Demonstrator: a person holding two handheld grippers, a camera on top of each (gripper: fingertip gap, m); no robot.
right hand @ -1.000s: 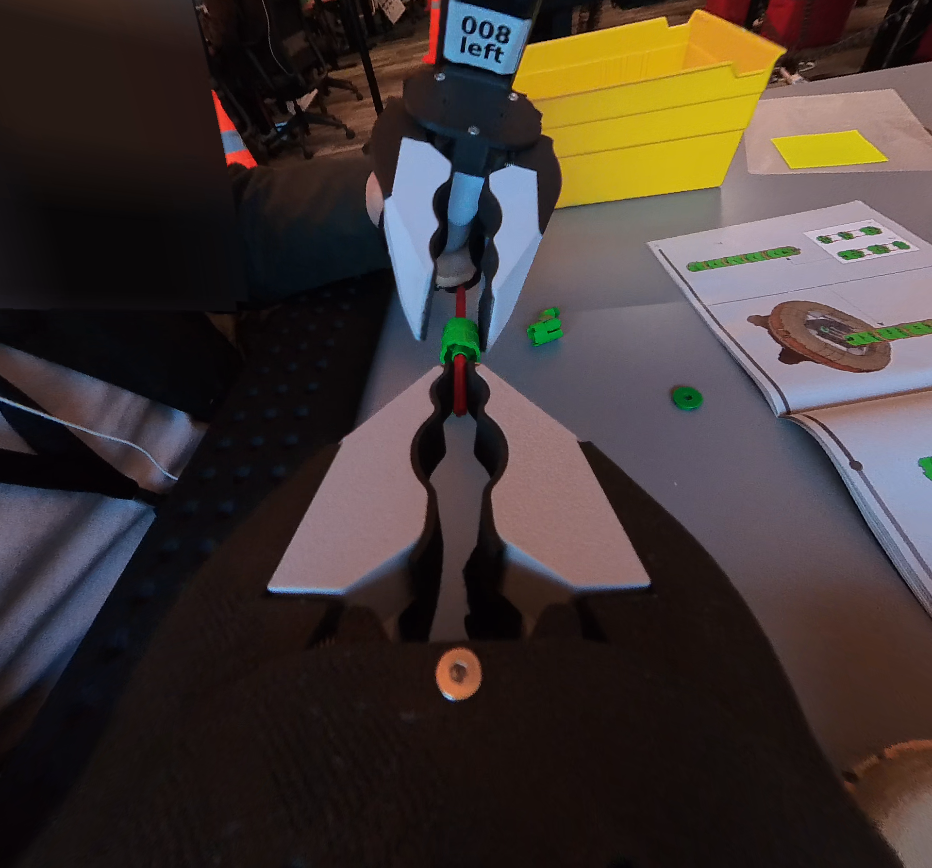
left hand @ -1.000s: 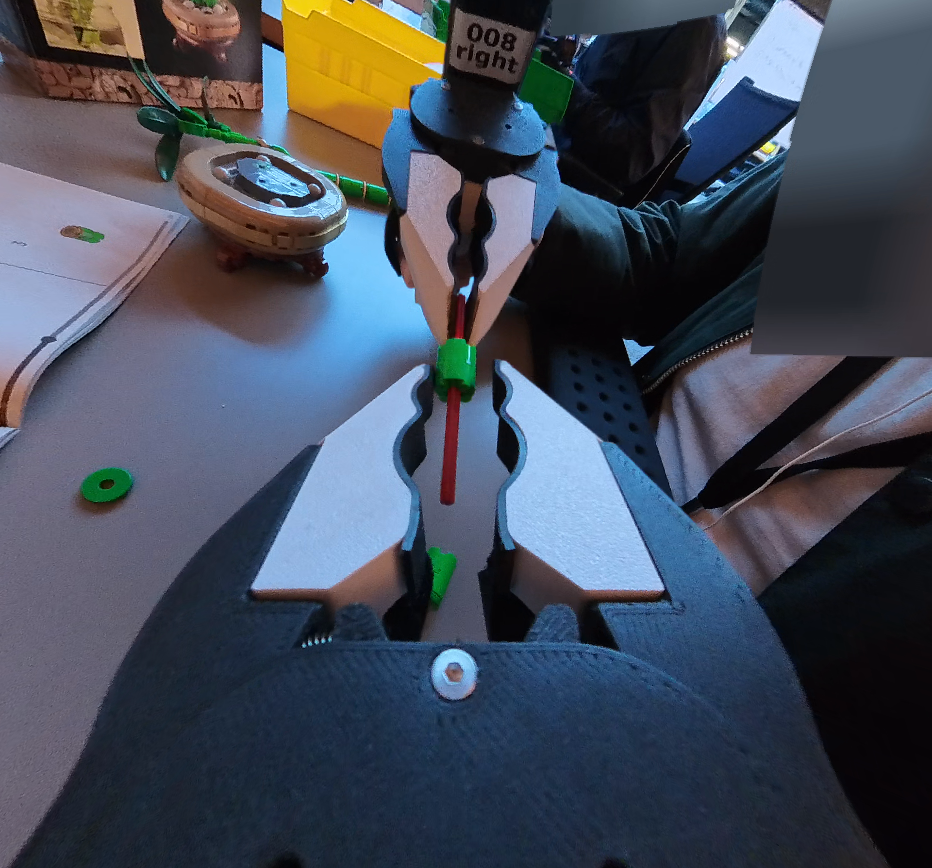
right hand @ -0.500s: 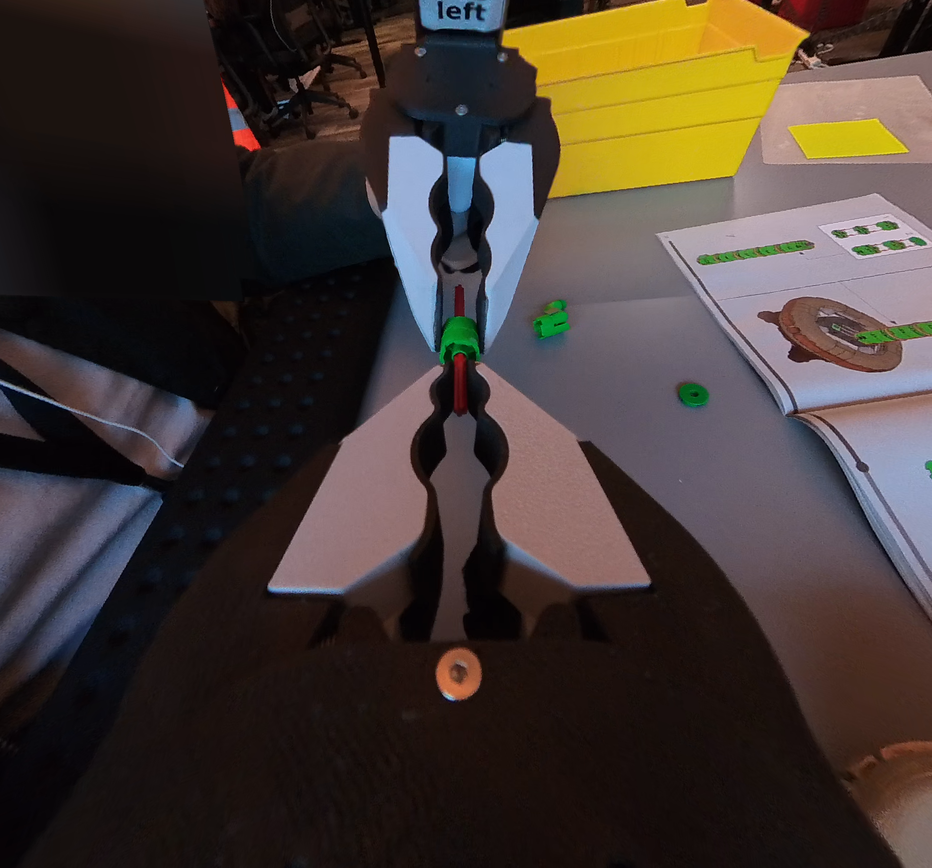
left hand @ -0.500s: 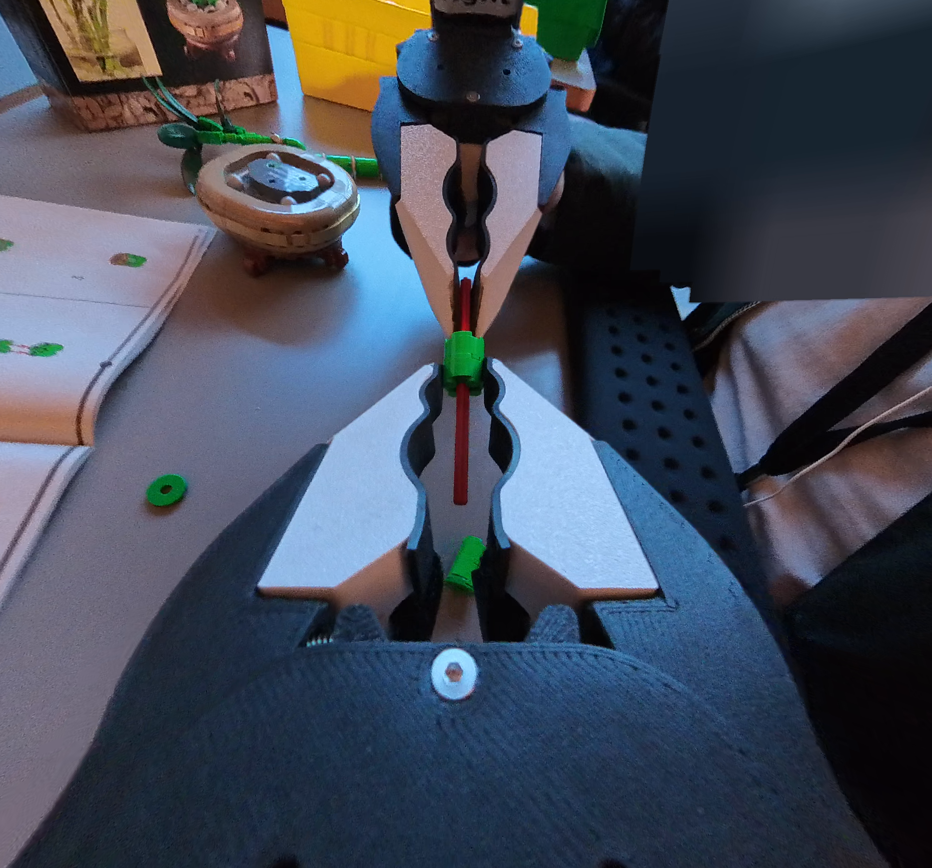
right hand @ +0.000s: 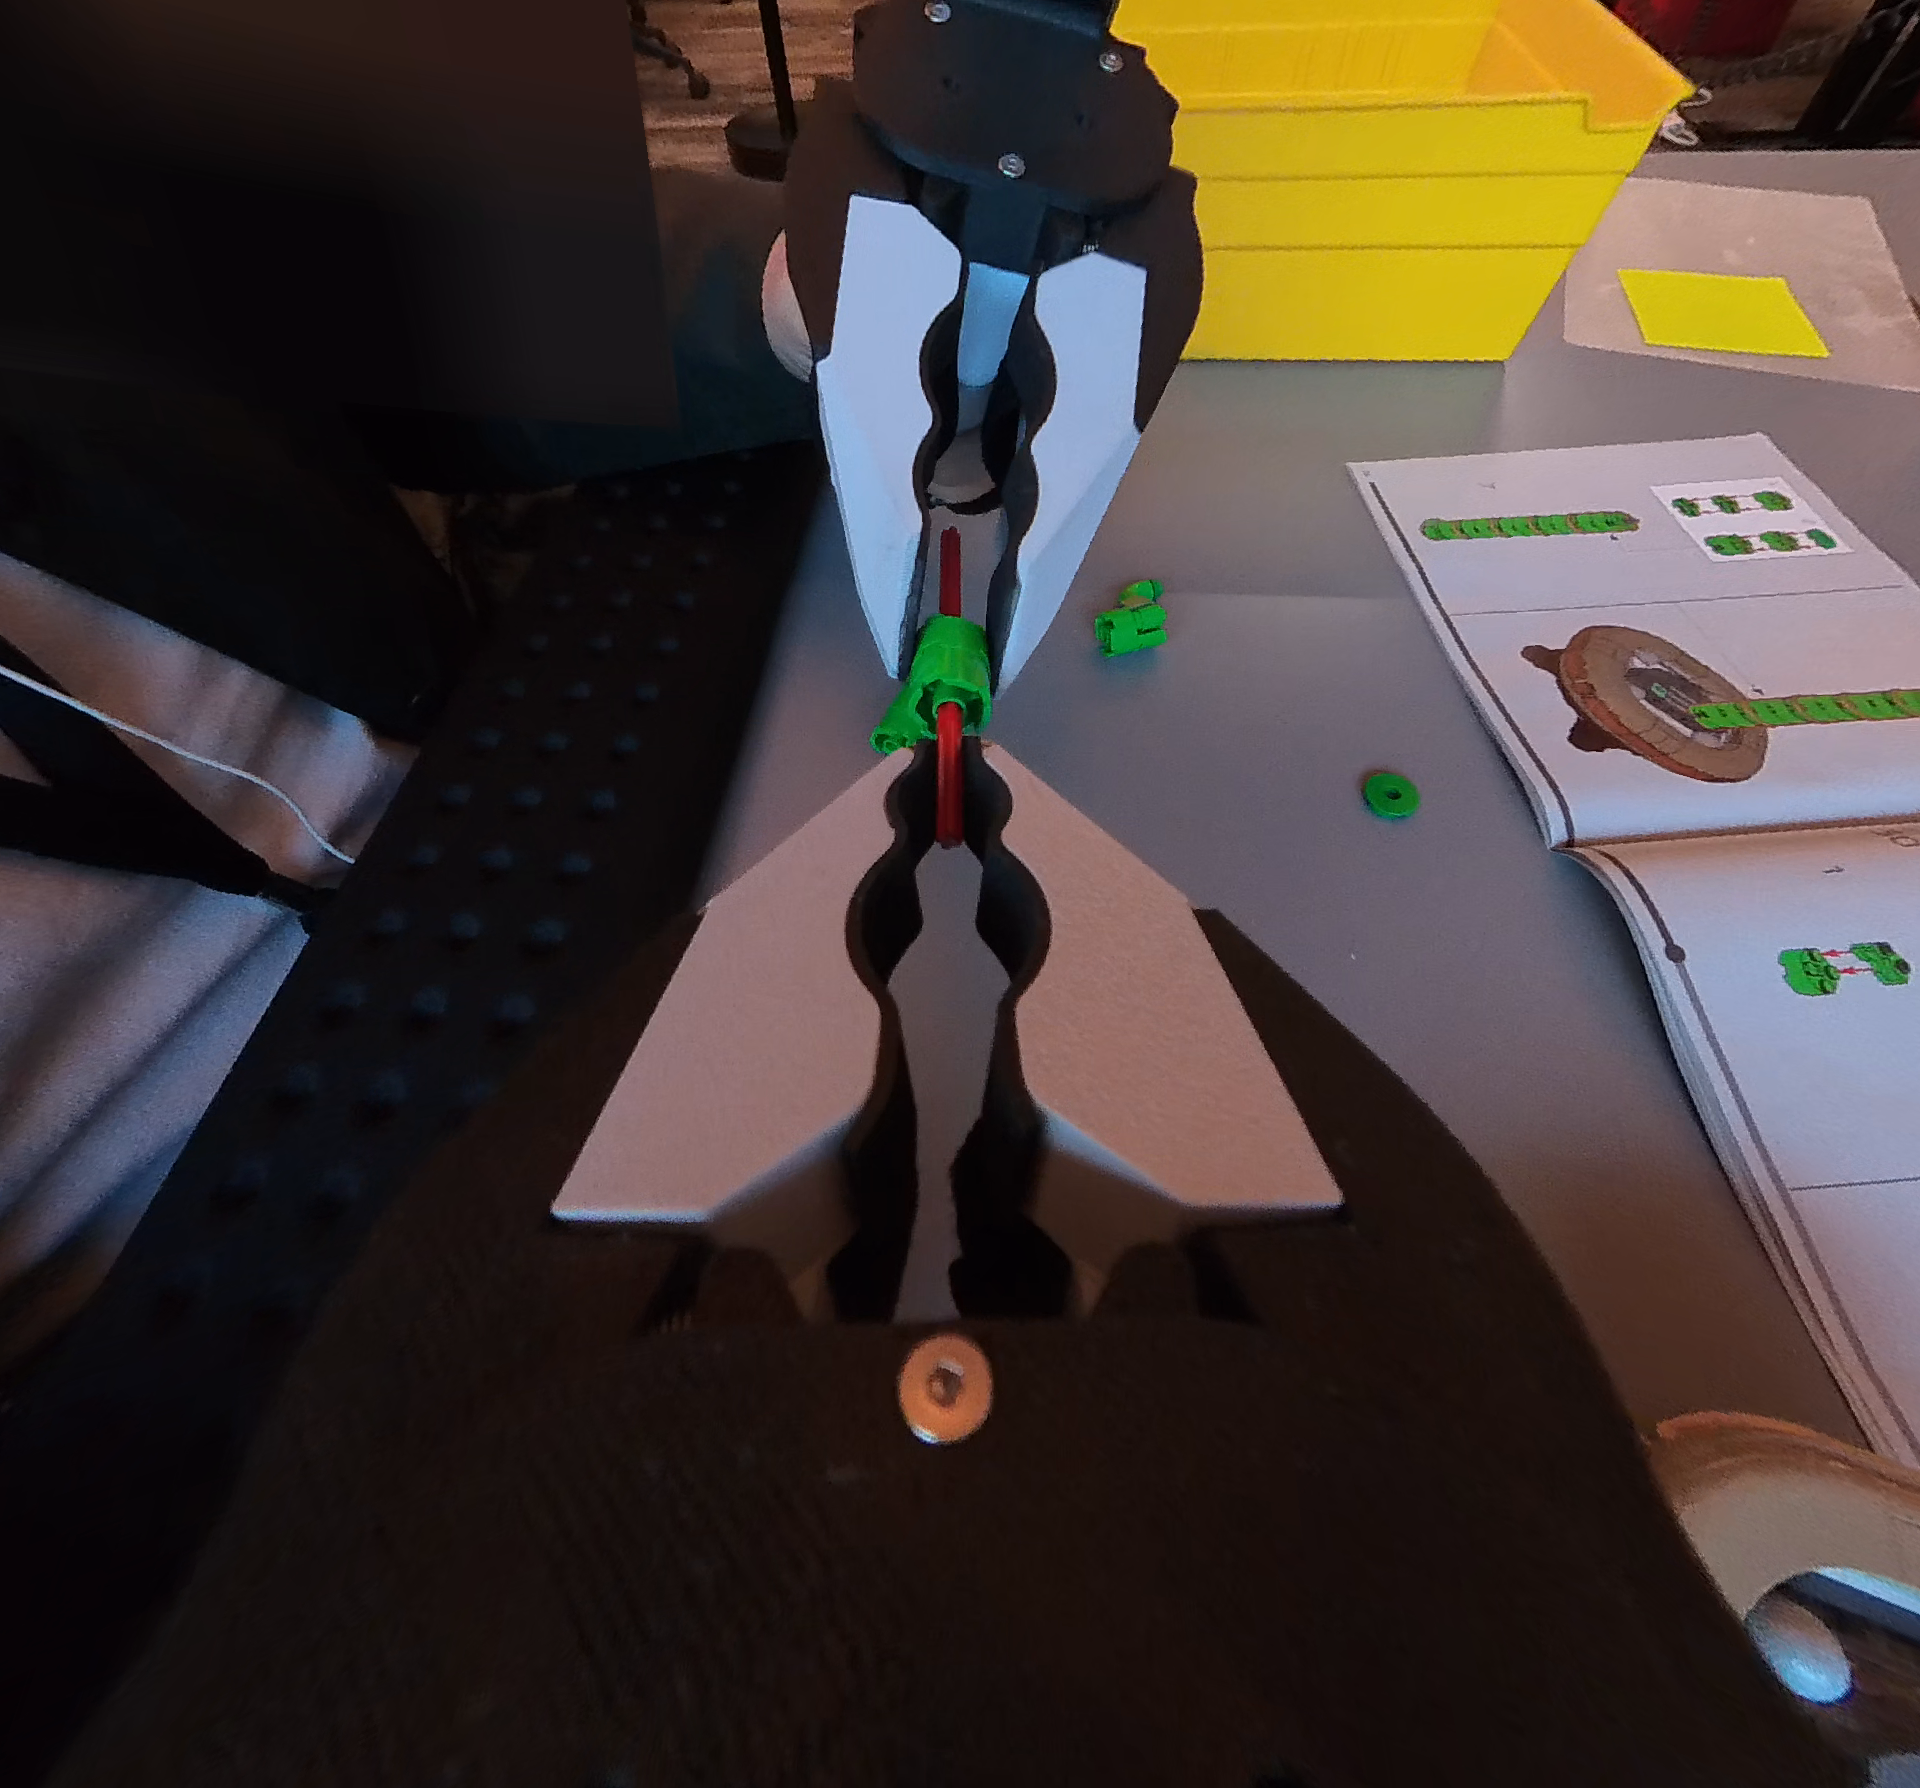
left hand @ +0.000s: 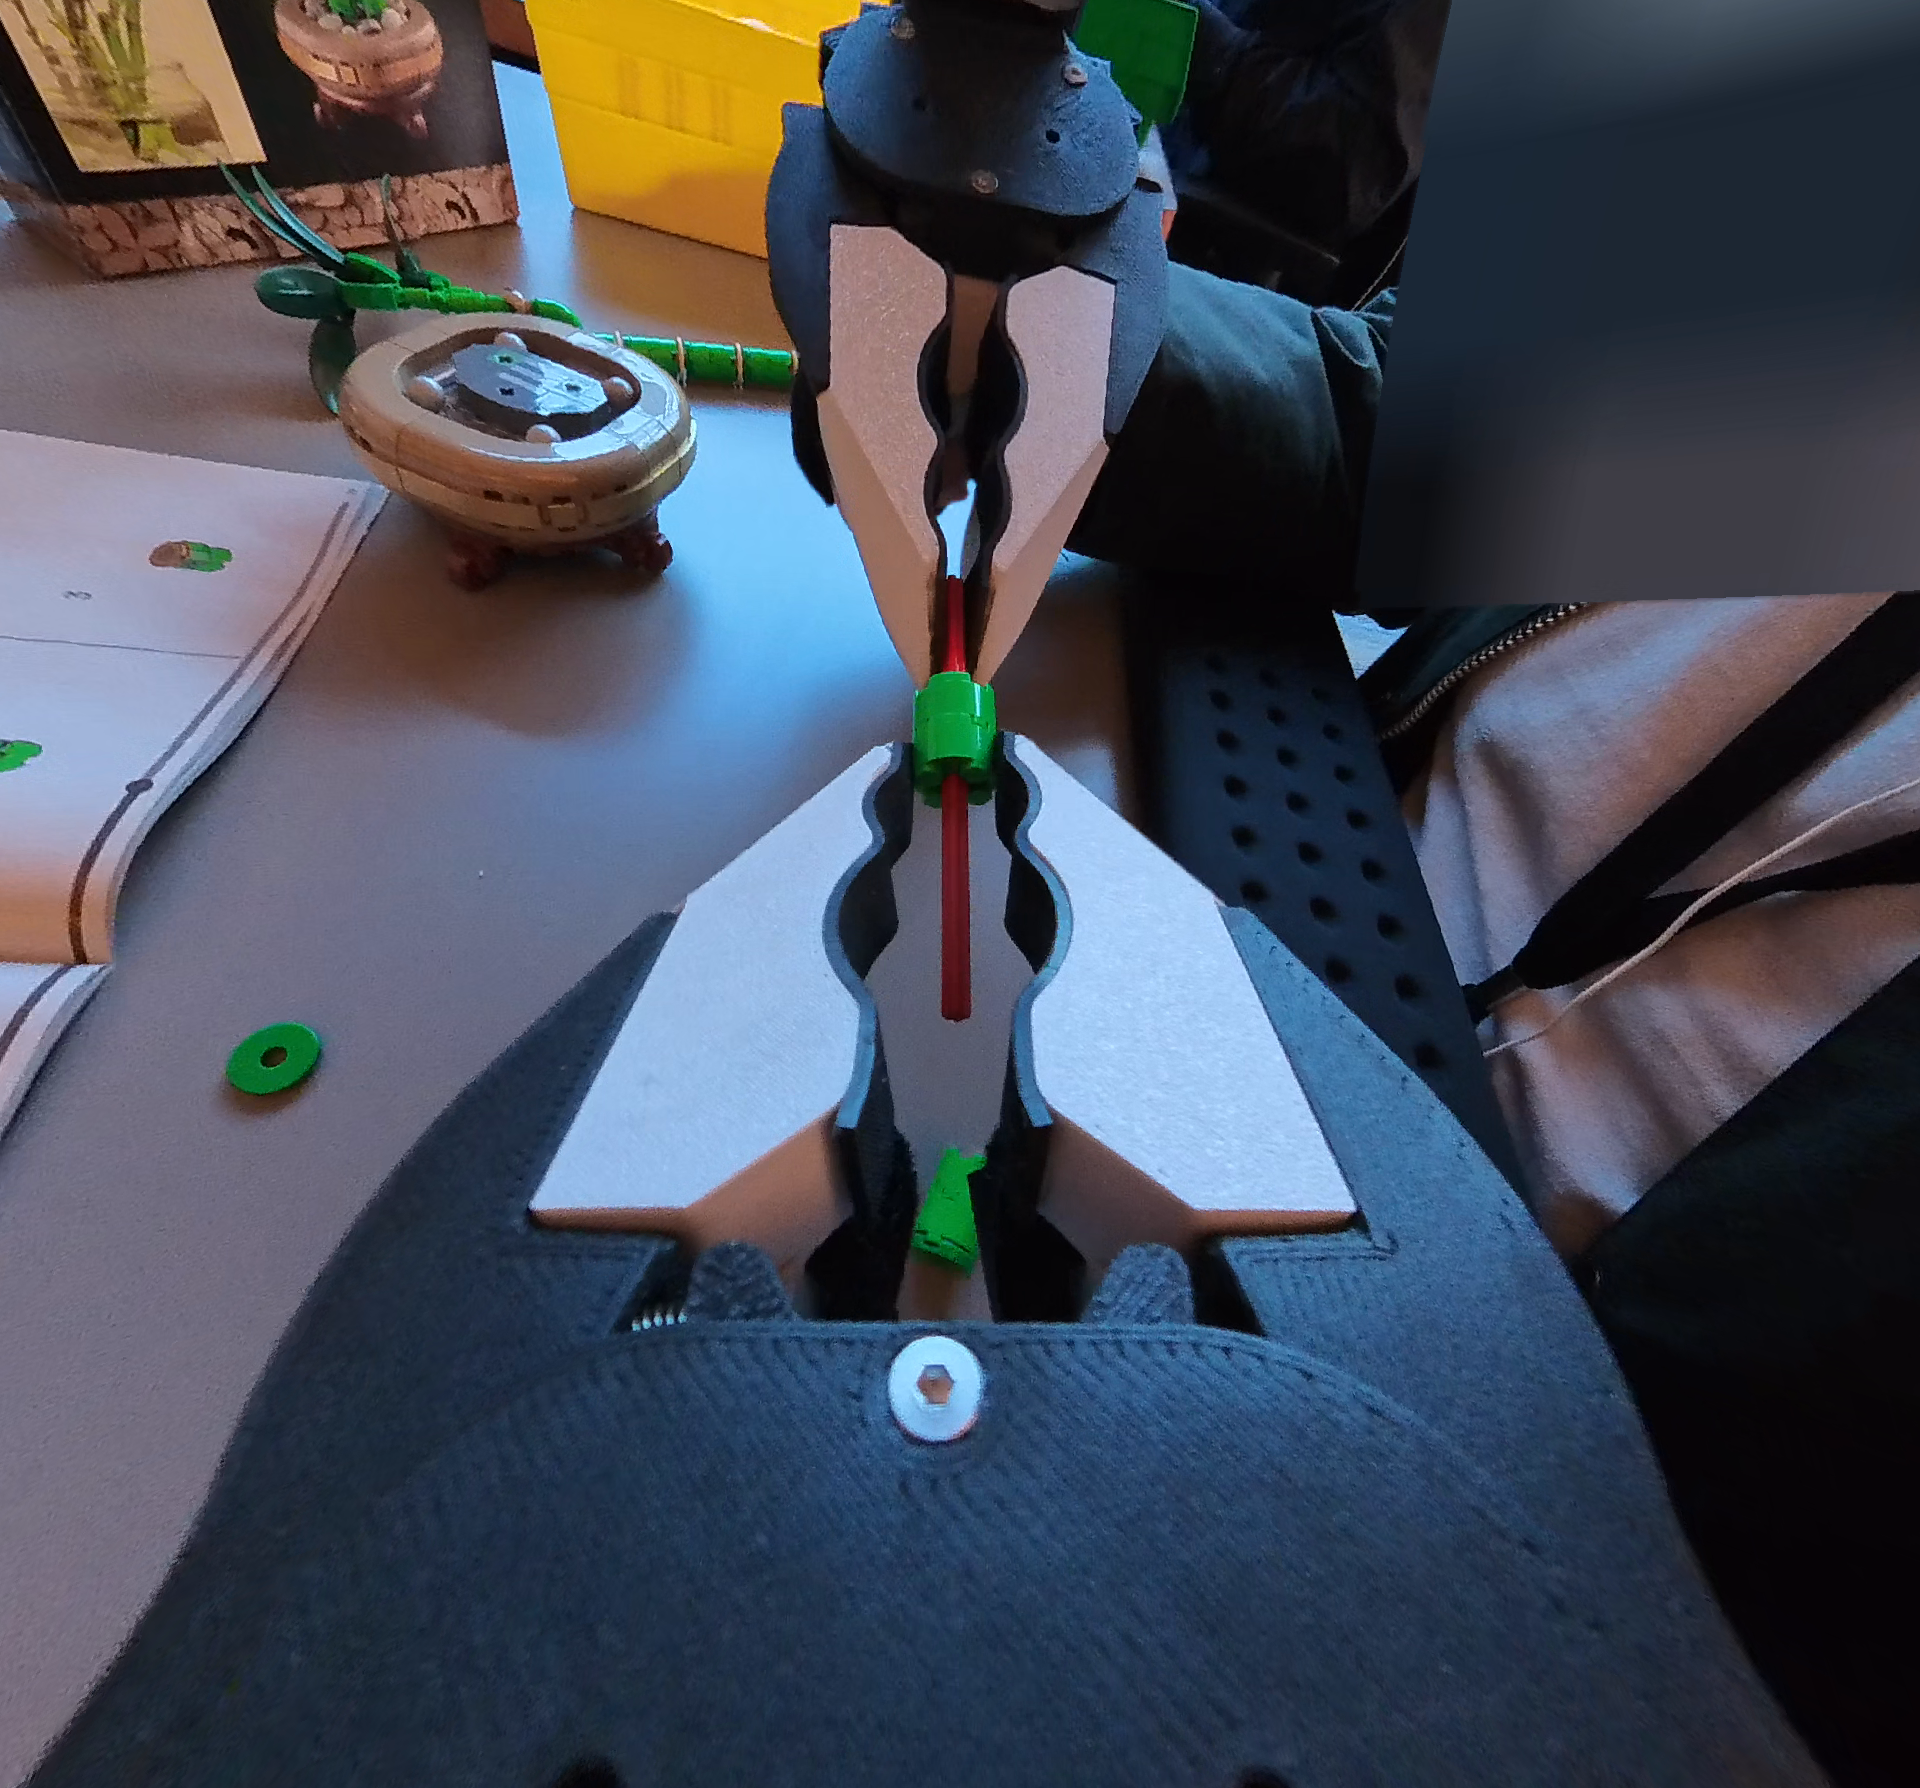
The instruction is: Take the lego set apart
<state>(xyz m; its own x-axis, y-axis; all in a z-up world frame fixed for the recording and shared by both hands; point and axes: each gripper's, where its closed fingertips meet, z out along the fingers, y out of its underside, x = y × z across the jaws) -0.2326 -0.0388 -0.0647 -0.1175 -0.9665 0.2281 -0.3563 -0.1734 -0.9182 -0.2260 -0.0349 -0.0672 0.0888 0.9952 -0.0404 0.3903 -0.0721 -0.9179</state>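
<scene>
A thin red axle [left hand: 954,897] threaded through a green cylindrical piece [left hand: 953,726] hangs level above the bench's near edge, running near to far.

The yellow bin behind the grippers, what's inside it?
The yellow bin shows only bare yellow inner walls. Its floor is hidden by the front wall and the left gripper, so small pieces can't be excluded.

Bright green round lego collar [left hand: 953,726] on a thin red lego axle [left hand: 954,897]. White flat-faced fingers [left hand: 727,1042] with wavy black edges on the near black ribbed gripper [left hand: 953,772]. Far off, a plain yellow plastic bin [left hand: 665,107]. Left, a tan-and-grey oval lego pot [left hand: 520,439] on dark red feet; a flat green ring [left hand: 273,1058] on the grey-brown table [left hand: 520,855]. White booklet [right hand: 1766,803], green and brown diagrams.
</scene>
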